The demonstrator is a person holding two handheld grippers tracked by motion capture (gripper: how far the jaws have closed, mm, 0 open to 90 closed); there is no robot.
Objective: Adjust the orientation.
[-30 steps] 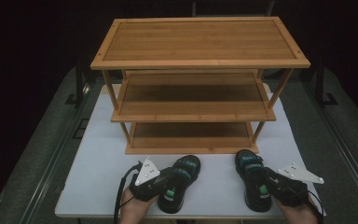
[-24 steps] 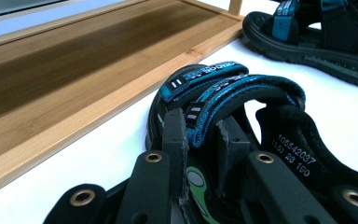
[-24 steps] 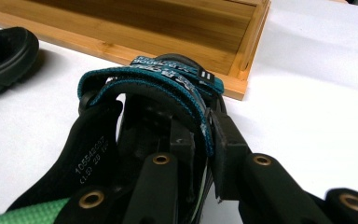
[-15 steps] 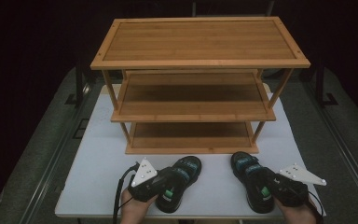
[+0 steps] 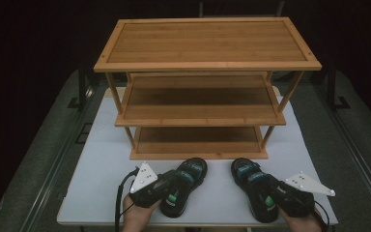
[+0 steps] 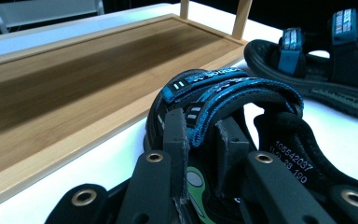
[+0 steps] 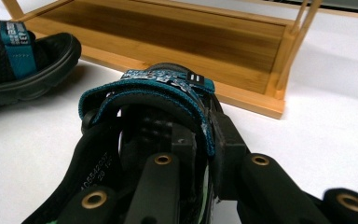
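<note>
Two black sandals with teal straps lie on the white table [image 5: 101, 188] in front of a three-tier bamboo rack [image 5: 198, 111]. My left gripper [image 5: 166, 187] is shut on the heel strap of the left sandal [image 5: 189, 175]. In the left gripper view the gripper [image 6: 200, 128] pinches that sandal's strap [image 6: 233, 91], and the other sandal [image 6: 317, 60] lies beyond. My right gripper [image 5: 276, 199] is shut on the strap of the right sandal [image 5: 249, 176]. In the right gripper view the gripper [image 7: 204, 134] clamps the teal strap [image 7: 144, 91], with the left sandal [image 7: 23, 65] off to the side.
The rack's bottom shelf [image 5: 198, 142] is bare and lies just beyond the sandals' toes. Its middle shelf [image 5: 198, 104] and top shelf [image 5: 207, 43] are bare too. Dark floor and rails flank the table. The table's front edge runs just under my hands.
The right sandal has shifted slightly left and toward the rack in my right gripper. The left sandal and left gripper have barely moved.
</note>
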